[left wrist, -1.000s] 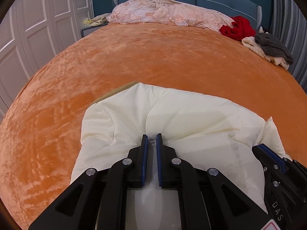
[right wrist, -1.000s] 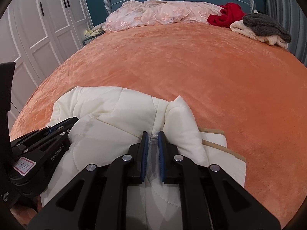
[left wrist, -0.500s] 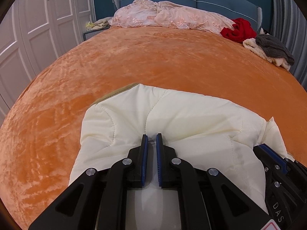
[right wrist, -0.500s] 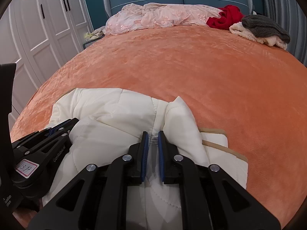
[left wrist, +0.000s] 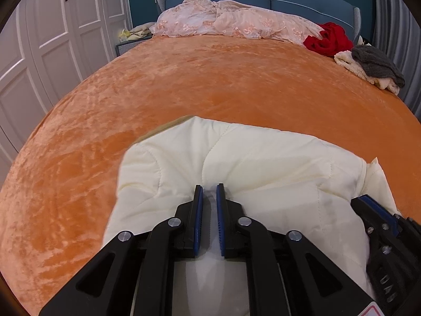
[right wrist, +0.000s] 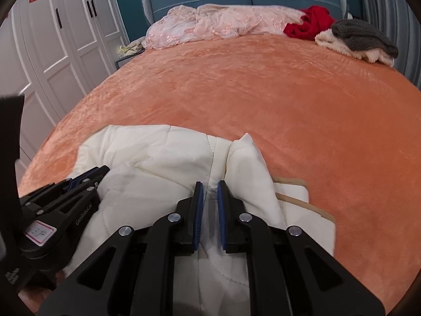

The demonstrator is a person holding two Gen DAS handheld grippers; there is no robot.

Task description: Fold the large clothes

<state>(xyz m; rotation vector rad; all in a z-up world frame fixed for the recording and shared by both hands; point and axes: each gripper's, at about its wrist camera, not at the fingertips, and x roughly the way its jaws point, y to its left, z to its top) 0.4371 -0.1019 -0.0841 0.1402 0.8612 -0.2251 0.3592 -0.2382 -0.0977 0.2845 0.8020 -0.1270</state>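
1. I have both grippers clamped on the cream quilted jacket (left wrist: pixel 252 163), which sits bunched at the near edge of the orange bedspread (left wrist: pixel 210 84). The left gripper (left wrist: pixel 209 197) pinches a ridge of fabric near the jacket's middle; the right gripper (right wrist: pixel 210 194) pinches a seam beside an upright flap on the jacket's right side. On each, the blue pads stand narrowly apart with cloth pressed between them.

2. I judge the padding to be slippery and springy. If I lift or pull fast, the thin pinch may slide out of one grip, and the fold would collapse unevenly.

3. The two grippers are close together, each visible in the other's view. If I swing one across, the bodies could collide or trap cloth between them.

4. The tan-trimmed layer (right wrist: pixel 297 200) lies loose under the right side. Dragging the top layer may pull it askew, leaving a crooked fold.

5. The jacket hangs partly off the near edge. If I let go too early, I think its weight could drag it off the bed.

6. The pink bedding (left wrist: pixel 231 21), red garment (left wrist: pixel 329 39) and grey and cream pile (left wrist: pixel 373 65) at the far end are well apart, so I expect no snag there.
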